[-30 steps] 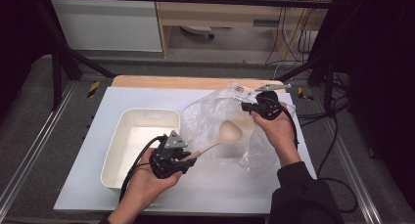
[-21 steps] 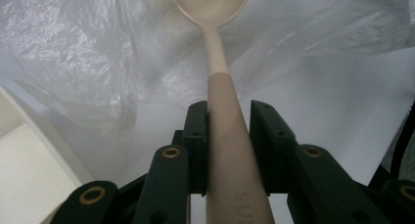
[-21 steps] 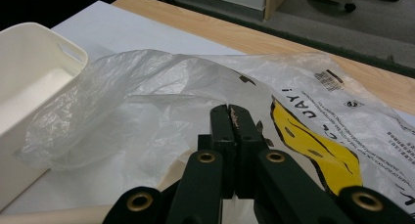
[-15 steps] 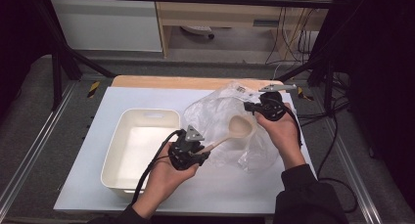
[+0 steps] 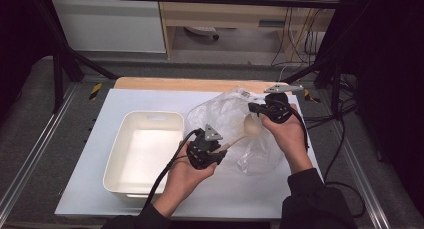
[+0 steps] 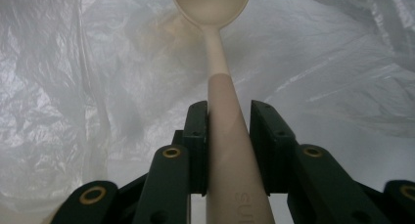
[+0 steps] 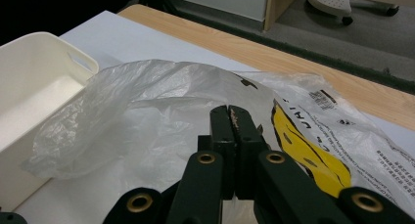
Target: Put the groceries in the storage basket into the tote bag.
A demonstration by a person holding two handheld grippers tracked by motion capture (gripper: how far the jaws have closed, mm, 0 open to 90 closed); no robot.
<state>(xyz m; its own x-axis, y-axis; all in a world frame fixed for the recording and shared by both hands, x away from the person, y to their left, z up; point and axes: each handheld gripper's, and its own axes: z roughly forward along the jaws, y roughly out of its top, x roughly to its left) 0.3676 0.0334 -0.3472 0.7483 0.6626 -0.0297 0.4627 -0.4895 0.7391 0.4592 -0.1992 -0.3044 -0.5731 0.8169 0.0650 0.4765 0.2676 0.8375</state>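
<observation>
High view, centre: left gripper clamps the spoon, its bowl inside the bag, whose edge the right gripper pinches; next, judged, push the spoon deeper.

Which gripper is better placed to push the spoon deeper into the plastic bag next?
Left. The left gripper is already shut on the spoon handle, bowl pointing into the plastic bag. The right gripper is shut on the bag's edge, holding it up, so it is probably best kept there.
</observation>
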